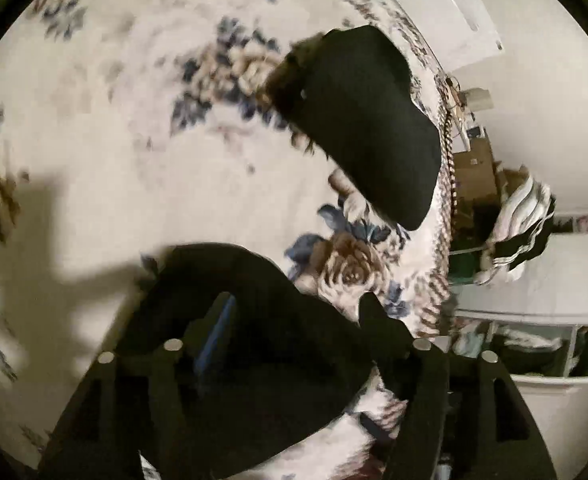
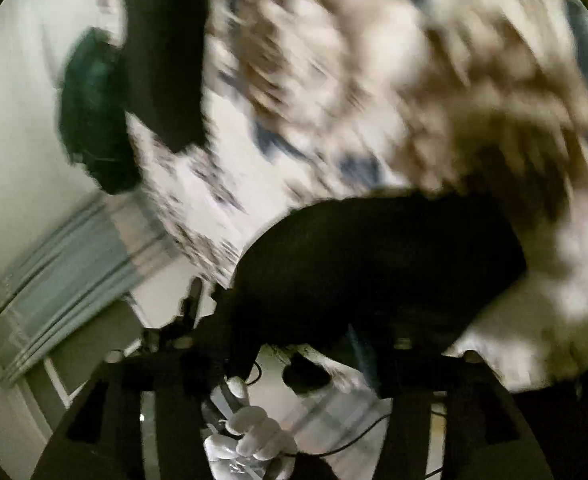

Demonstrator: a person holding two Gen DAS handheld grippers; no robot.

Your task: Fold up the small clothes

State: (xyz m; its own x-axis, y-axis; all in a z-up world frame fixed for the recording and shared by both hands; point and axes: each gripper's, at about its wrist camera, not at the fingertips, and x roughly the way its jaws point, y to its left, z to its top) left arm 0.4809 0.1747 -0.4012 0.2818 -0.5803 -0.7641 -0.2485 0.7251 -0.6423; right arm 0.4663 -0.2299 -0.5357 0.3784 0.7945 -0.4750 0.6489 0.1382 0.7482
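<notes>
Floral bedspread (image 1: 133, 128), pale wall (image 1: 542, 92), white cabinet (image 1: 566, 280), dark green object (image 2: 93, 116) at bed edge.

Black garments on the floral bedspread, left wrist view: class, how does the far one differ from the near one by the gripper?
The far black garment lies flat and compact on the floral bedspread, untouched; the near black garment is bunched and draped over the left gripper. The far one shows a fuzzy brownish edge; the near one looks plain. Both are black.
</notes>
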